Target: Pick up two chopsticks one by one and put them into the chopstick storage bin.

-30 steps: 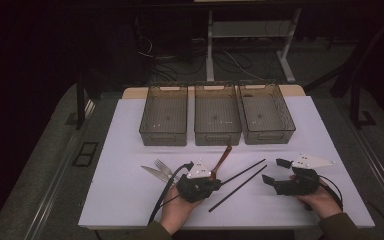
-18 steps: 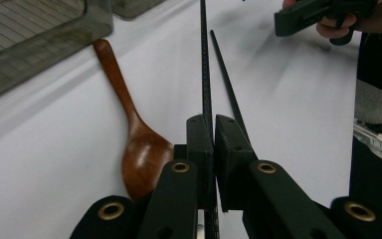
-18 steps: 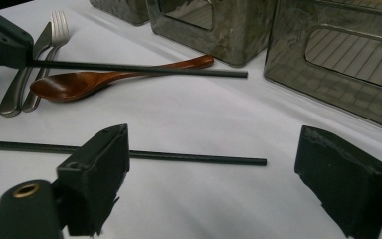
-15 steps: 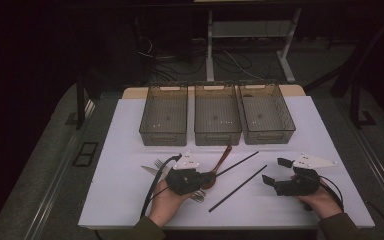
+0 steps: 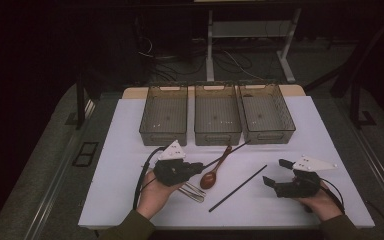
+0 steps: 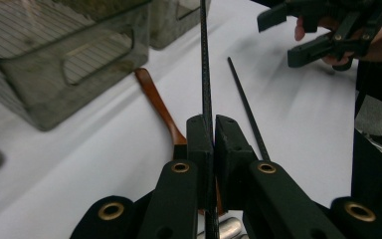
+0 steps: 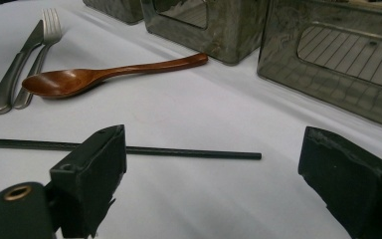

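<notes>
The left gripper [image 5: 196, 169] pinches one thin black chopstick [image 6: 204, 64], lifted above a white table [image 5: 125, 145] near a brown wooden spoon [image 5: 211, 177]. The right gripper [image 5: 276, 172] hovers spread wide beside a second black chopstick [image 5: 238, 188] lying flat.

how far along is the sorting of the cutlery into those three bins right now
Early. Nothing looks done: the three bins look empty. In hand: the left gripper is shut on one black chopstick, lifted off the table. Left: the second chopstick, the wooden spoon, and the metal knife and fork lie on the table. The right gripper is open over the second chopstick.
</notes>
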`<control>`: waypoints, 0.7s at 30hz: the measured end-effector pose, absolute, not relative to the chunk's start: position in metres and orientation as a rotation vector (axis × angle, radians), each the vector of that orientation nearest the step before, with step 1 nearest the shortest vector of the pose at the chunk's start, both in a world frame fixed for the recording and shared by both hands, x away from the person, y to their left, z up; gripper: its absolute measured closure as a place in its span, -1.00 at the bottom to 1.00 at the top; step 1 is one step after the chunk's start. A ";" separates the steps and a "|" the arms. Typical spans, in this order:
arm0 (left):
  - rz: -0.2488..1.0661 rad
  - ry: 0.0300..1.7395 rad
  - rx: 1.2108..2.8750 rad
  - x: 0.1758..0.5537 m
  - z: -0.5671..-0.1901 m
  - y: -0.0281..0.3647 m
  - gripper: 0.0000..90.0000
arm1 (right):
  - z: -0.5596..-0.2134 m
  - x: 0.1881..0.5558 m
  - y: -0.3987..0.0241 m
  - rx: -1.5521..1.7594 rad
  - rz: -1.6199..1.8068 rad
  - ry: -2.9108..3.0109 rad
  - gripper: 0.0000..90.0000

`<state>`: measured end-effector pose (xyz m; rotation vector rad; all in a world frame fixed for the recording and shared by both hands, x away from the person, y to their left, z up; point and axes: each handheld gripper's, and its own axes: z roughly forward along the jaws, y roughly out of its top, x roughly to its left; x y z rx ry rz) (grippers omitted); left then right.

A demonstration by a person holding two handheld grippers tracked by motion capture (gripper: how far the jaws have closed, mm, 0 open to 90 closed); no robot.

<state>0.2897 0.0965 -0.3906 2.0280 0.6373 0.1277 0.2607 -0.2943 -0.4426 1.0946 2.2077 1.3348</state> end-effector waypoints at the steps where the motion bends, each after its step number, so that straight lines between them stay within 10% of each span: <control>1: 0.128 0.635 2.023 0.292 -0.389 0.099 0.89 | -0.443 0.261 -0.295 1.100 1.341 2.212 -0.76; 21: 0.220 0.623 2.005 0.333 -0.351 0.121 0.89 | -0.447 0.262 -0.295 1.098 1.357 2.230 -0.76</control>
